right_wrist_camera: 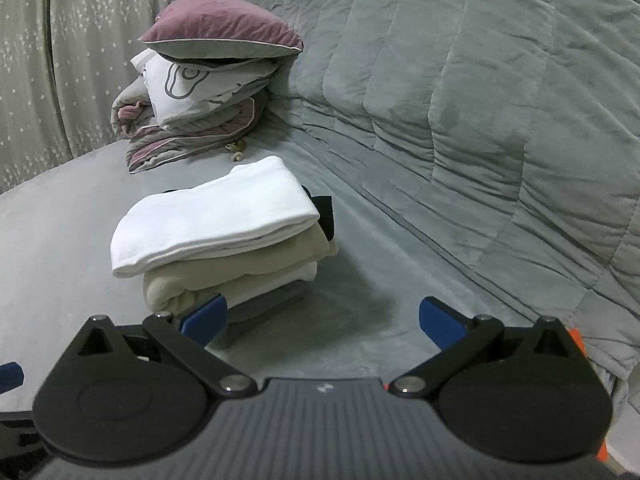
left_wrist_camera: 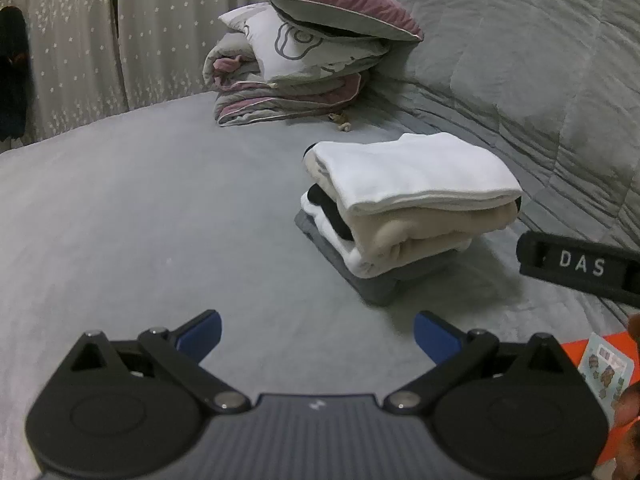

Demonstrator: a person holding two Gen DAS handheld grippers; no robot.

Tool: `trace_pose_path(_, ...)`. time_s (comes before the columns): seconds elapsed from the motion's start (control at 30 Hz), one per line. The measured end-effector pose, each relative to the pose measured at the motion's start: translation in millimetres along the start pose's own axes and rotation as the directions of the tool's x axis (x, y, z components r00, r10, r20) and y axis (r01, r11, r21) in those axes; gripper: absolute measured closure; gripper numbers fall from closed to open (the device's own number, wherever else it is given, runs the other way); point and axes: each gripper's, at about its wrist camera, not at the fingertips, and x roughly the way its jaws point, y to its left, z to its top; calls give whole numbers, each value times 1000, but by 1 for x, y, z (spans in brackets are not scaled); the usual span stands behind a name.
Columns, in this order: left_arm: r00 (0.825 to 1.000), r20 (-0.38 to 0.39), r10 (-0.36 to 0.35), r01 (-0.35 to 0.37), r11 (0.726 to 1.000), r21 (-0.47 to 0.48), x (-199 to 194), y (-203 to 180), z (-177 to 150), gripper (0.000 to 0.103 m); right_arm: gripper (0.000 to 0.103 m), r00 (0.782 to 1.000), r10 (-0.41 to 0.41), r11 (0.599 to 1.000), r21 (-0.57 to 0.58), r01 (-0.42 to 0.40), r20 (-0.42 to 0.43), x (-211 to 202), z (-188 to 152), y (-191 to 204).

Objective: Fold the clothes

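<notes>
A stack of folded clothes (left_wrist_camera: 408, 208) sits on the grey bed: a white garment (left_wrist_camera: 412, 172) on top, a beige one under it, then white and black layers and a grey piece at the bottom. The stack also shows in the right wrist view (right_wrist_camera: 220, 232). My left gripper (left_wrist_camera: 318, 334) is open and empty, hovering above bare bed to the left of and nearer than the stack. My right gripper (right_wrist_camera: 322, 320) is open and empty, just in front of the stack's near right corner. Part of the right gripper shows in the left wrist view (left_wrist_camera: 580, 268).
A pile of folded bedding with a purple pillow (left_wrist_camera: 340, 4) on top sits at the back of the bed (left_wrist_camera: 140, 220). A grey quilt (right_wrist_camera: 480, 100) rises along the right. A starred curtain (left_wrist_camera: 100, 40) hangs behind. A small beige object (left_wrist_camera: 340, 122) lies by the bedding.
</notes>
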Motion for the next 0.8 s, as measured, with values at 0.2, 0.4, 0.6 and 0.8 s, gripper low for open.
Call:
trace_pose_path(0.2,1000,-1,-5,5,1000,-8,0,2,-1,1,0,1000,-2,1000,-19,2,7,-2,1,5)
trace_pose_path(0.4,1000,8,-26,26,1000,0,-3,-1,0,1,0,999,-28,999,-33,29,25,-8,2,5)
trace_pose_path(0.6,999,23,-31,30,999,18,-5,-7,3,1,0,998,-52,998,-28,53,32,-10,3,-1)
trace_pose_path(0.8,999,31,-39,39,999,26,-4,-14,6,1,0,997,-66,997,-32,67,37,-10,3,-5)
